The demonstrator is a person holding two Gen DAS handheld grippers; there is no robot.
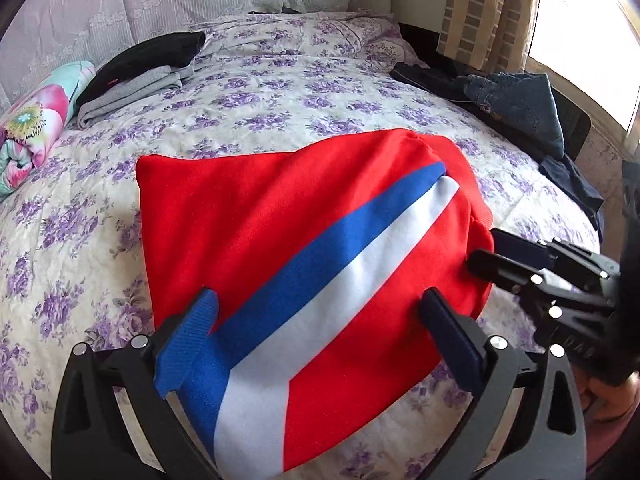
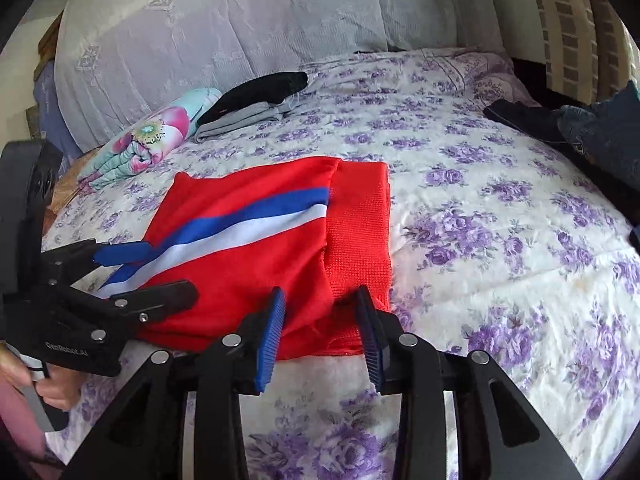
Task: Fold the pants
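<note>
Red pants [image 1: 280,208] with a blue and white stripe lie folded on the flowered bedspread [image 1: 280,92]. My left gripper [image 1: 320,300] is open wide, a finger on either side of the near end of the pants, low over the cloth. In the right wrist view the pants [image 2: 260,264] show their ribbed waistband at the right. My right gripper [image 2: 321,292] stands open over the near edge of that waistband, the pads apart from the cloth. From the left wrist view the right gripper [image 1: 484,246] sits at the pants' right edge. The left gripper [image 2: 170,270] is at the striped end.
A stack of folded grey and black clothes [image 1: 136,76] and a rolled floral blanket [image 1: 36,120] lie at the far left of the bed. Dark clothes and jeans [image 1: 516,100] are piled at the far right edge. Lace-covered pillows [image 2: 240,40] line the back.
</note>
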